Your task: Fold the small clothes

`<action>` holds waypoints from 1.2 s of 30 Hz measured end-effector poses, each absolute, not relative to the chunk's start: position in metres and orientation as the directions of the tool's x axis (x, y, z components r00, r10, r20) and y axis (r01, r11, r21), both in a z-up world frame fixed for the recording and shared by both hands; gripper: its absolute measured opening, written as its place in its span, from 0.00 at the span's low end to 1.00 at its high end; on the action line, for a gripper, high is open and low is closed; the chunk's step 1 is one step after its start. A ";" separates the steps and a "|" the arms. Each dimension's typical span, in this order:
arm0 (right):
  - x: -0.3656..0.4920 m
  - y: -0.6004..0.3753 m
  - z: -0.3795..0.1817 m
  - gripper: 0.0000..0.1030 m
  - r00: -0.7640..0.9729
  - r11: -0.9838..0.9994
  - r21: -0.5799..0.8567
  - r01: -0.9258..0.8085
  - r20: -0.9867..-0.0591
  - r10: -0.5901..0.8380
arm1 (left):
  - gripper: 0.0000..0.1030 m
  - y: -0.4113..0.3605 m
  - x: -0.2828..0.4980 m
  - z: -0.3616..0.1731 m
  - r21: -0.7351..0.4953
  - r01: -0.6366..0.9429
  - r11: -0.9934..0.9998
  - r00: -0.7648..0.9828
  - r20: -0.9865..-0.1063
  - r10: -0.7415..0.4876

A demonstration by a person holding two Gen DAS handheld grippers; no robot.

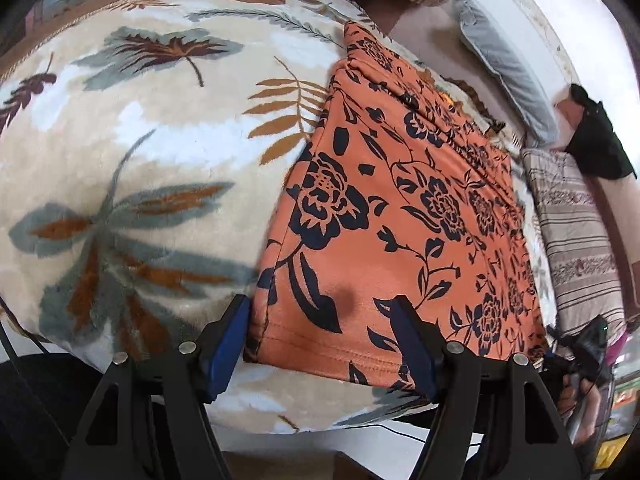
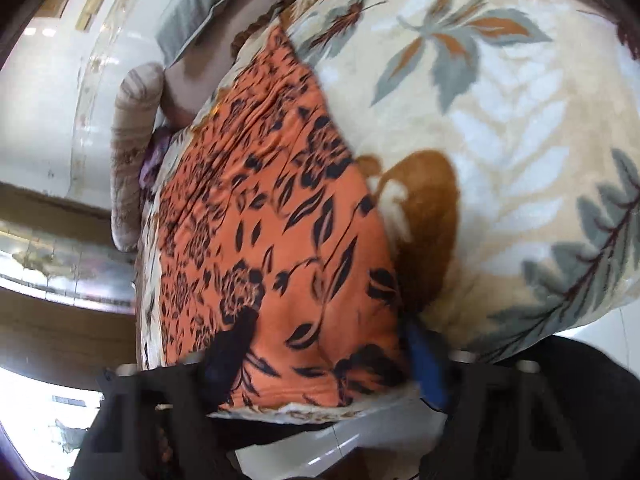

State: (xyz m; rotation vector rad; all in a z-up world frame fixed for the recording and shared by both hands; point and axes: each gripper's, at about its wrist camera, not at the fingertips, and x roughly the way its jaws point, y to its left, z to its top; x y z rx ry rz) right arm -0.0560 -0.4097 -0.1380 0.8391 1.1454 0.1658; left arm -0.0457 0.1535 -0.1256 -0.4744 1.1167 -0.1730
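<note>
The orange flowered cloth (image 1: 404,216) lies on the leafy blanket (image 1: 132,152). Left gripper (image 1: 320,344) fingers stand apart over its near corner. The right gripper (image 2: 324,364) straddles the cloth's near edge; I cannot tell if it pinches.

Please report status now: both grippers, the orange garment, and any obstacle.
Left gripper open, straddling near-left corner of orange floral garment. Right gripper at near-right corner, blurred, grip unclear. Garment flat on leaf-print blanket. Nothing in the way.
</note>
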 end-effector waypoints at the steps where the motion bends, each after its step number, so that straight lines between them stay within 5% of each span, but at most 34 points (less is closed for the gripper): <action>1: -0.055 -0.407 -0.139 0.40 0.427 0.707 0.646 0.287 -0.747 0.509 | 0.64 0.154 -0.046 -0.126 -0.448 -0.103 0.888 0.436 -0.823 -0.364; 4: -0.053 -0.405 -0.140 0.41 0.419 0.720 0.625 0.301 -0.765 0.489 | 0.45 0.154 -0.045 -0.126 -0.427 -0.118 0.896 0.430 -0.835 -0.342; 7: -0.050 -0.403 -0.141 0.45 0.418 0.720 0.621 0.311 -0.769 0.483 | 0.44 0.157 -0.044 -0.128 -0.437 -0.128 0.890 0.428 -0.834 -0.349; 10: -0.049 -0.403 -0.141 0.52 0.425 0.712 0.630 0.309 -0.761 0.490 | 0.57 0.154 -0.044 -0.127 -0.430 -0.116 0.895 0.422 -0.837 -0.348; 13: -0.049 -0.404 -0.141 0.52 0.431 0.705 0.637 0.311 -0.756 0.493 | 0.56 0.148 -0.043 -0.126 -0.396 -0.096 0.913 0.417 -0.849 -0.325; 14: -0.049 -0.404 -0.141 0.50 0.431 0.705 0.637 0.312 -0.756 0.493 | 0.48 0.146 -0.043 -0.125 -0.384 -0.092 0.919 0.422 -0.851 -0.313; 15: -0.049 -0.405 -0.141 0.36 0.430 0.707 0.633 0.315 -0.759 0.488 | 0.16 0.146 -0.043 -0.124 -0.375 -0.090 0.923 0.421 -0.854 -0.306; 16: -0.049 -0.407 -0.142 0.32 0.430 0.708 0.628 0.324 -0.764 0.481 | 0.08 0.147 -0.041 -0.125 -0.379 -0.091 0.921 0.410 -0.857 -0.312; 18: -0.049 -0.410 -0.142 0.21 0.432 0.701 0.632 0.329 -0.761 0.484 | 0.08 0.155 -0.042 -0.123 -0.423 -0.106 0.900 0.423 -0.838 -0.344; 22: -0.051 -0.418 -0.126 0.21 0.428 0.779 0.518 0.353 -0.830 0.358 | 0.09 0.157 -0.044 -0.112 -0.421 -0.093 0.902 0.448 -0.827 -0.339; 23: -0.050 -0.420 -0.123 0.26 0.412 0.805 0.463 0.370 -0.859 0.305 | 0.09 0.156 -0.043 -0.112 -0.411 -0.086 0.907 0.440 -0.833 -0.336; 26: -0.049 -0.420 -0.121 0.80 0.394 0.819 0.454 0.352 -0.865 0.310 | 0.13 0.150 -0.041 -0.118 -0.379 -0.082 0.922 0.420 -0.852 -0.313; 28: -0.048 -0.415 -0.120 0.80 0.398 0.818 0.478 0.320 -0.851 0.342 | 0.34 0.150 -0.040 -0.121 -0.376 -0.097 0.922 0.411 -0.858 -0.307; 31: -0.043 -0.404 -0.125 0.76 0.375 0.830 0.475 0.291 -0.855 0.358 | 0.47 0.149 -0.039 -0.123 -0.391 -0.091 0.916 0.414 -0.851 -0.323; 33: -0.039 -0.400 -0.136 0.41 0.332 0.835 0.462 0.298 -0.870 0.364 | 0.46 0.146 -0.038 -0.124 -0.375 -0.083 0.923 0.409 -0.858 -0.312; 34: -0.039 -0.401 -0.137 0.35 0.331 0.838 0.451 0.308 -0.876 0.350 | 0.31 0.145 -0.038 -0.123 -0.366 -0.080 0.927 0.411 -0.860 -0.303; 35: -0.039 -0.402 -0.136 0.14 0.334 0.834 0.468 0.293 -0.867 0.369 | 0.09 0.145 -0.038 -0.122 -0.360 -0.076 0.930 0.413 -0.860 -0.300; 36: -0.040 -0.404 -0.134 0.06 0.343 0.817 0.501 0.286 -0.849 0.401 | 0.07 0.146 -0.038 -0.120 -0.372 -0.068 0.926 0.414 -0.855 -0.313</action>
